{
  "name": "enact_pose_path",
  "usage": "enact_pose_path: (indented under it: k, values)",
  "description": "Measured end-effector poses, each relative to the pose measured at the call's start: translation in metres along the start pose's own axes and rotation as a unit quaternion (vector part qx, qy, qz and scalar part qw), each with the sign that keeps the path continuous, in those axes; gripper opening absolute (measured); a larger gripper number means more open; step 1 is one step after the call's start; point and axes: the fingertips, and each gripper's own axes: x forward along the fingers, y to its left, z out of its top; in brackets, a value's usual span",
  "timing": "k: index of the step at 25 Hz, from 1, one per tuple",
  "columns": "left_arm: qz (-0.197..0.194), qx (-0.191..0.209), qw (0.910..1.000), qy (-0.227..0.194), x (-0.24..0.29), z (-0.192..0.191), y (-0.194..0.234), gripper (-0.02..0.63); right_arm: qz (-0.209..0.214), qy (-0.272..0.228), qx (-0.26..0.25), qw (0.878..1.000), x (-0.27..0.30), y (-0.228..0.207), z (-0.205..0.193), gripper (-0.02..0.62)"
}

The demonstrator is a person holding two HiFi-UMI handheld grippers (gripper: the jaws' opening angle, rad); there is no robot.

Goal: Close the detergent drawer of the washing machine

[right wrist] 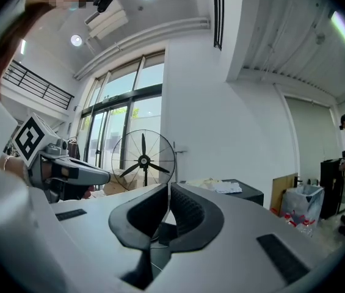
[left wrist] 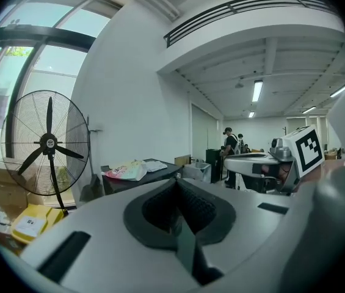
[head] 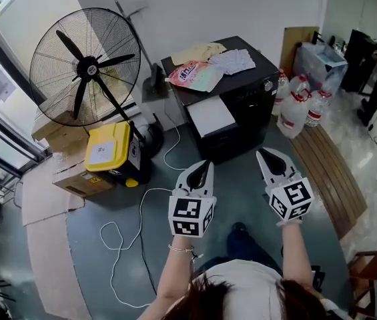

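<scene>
- Only the head view really shows the job. It looks down on the black washing machine (head: 241, 85), with a white slab sticking out of its front at the left end. That looks like the detergent drawer (head: 209, 115), pulled out.
- Also from above, a pink detergent bag (head: 195, 75) and some folded cloths (head: 233, 61) lie on top of the machine. Both gripper views catch that top edge-on, and each gripper's own body covers the machine's front, so the drawer doesn't show in either.
- The left gripper view gets the big floor fan (left wrist: 47, 144) left of the machine, and people standing well beyond the machine on the right. The right gripper view has the same fan, plus the water jugs (head: 293, 112) just right of the machine.
- Hard to make out: from above the machine's front is mostly dark — I can't tell how far out the drawer is.
- The left gripper (head: 201, 169) and right gripper (head: 268, 157) are held side by side in front of the machine, near it but touching nothing. They point at its front, roughly level. The left one lines up with the drawer, and bare forearms run back to the person.
- Both pairs of jaws are pressed together — nothing between them.
</scene>
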Motion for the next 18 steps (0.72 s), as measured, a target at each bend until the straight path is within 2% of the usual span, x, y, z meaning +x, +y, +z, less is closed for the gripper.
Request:
enact_pose_path:
  k: [11, 18]
  values:
    - [0.012, -0.018, 0.9997, 0.011, 0.072, -0.001, 0.017, 0.017, 0.025, 0.014, 0.001, 1.000, 0.052, -0.062, -0.012, 0.028]
    - [0.042, -0.037, 0.9984, -0.004, 0.093, 0.000, 0.035, 0.018, 0.053, 0.035, 0.000, 0.998, 0.082, -0.086, -0.024, 0.028]
